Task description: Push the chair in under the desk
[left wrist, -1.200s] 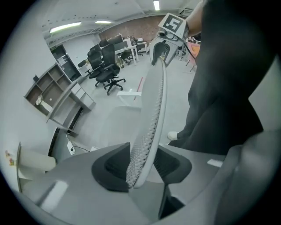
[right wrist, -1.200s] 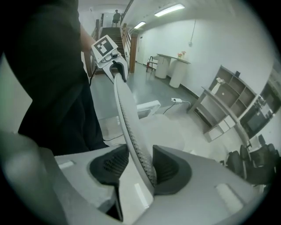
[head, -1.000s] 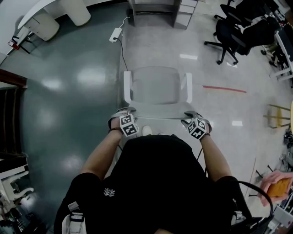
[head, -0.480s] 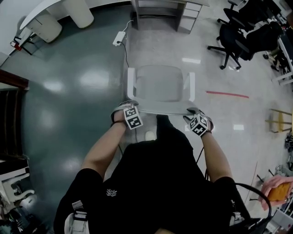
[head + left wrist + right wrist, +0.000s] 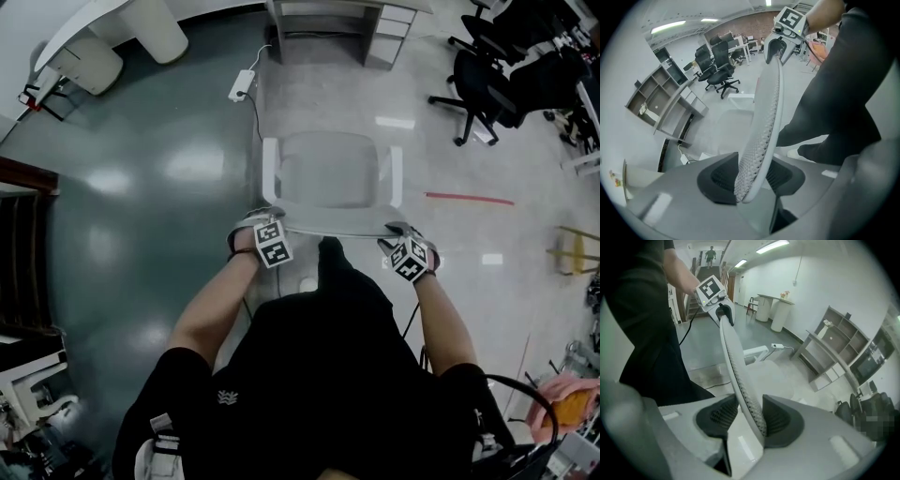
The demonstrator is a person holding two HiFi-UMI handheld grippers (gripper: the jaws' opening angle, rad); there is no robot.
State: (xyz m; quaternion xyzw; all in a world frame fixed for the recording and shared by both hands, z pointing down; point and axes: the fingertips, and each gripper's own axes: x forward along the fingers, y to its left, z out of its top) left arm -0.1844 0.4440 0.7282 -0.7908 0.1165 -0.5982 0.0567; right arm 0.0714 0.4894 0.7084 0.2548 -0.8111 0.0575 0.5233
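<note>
The left gripper (image 5: 263, 217) and right gripper (image 5: 397, 228) each clamped their fingers on the chair's (image 5: 333, 169) backrest, the left's just easing wider.

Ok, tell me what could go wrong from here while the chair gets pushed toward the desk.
1. The cable from the power strip lies on the floor just ahead of the chair on its left; the base could catch it.
2. The left gripper and right gripper hold only the thin top rim of the backrest, so the jaws might slip.
3. The drawer unit stands right of the desk opening; an armrest could hit it.
</note>
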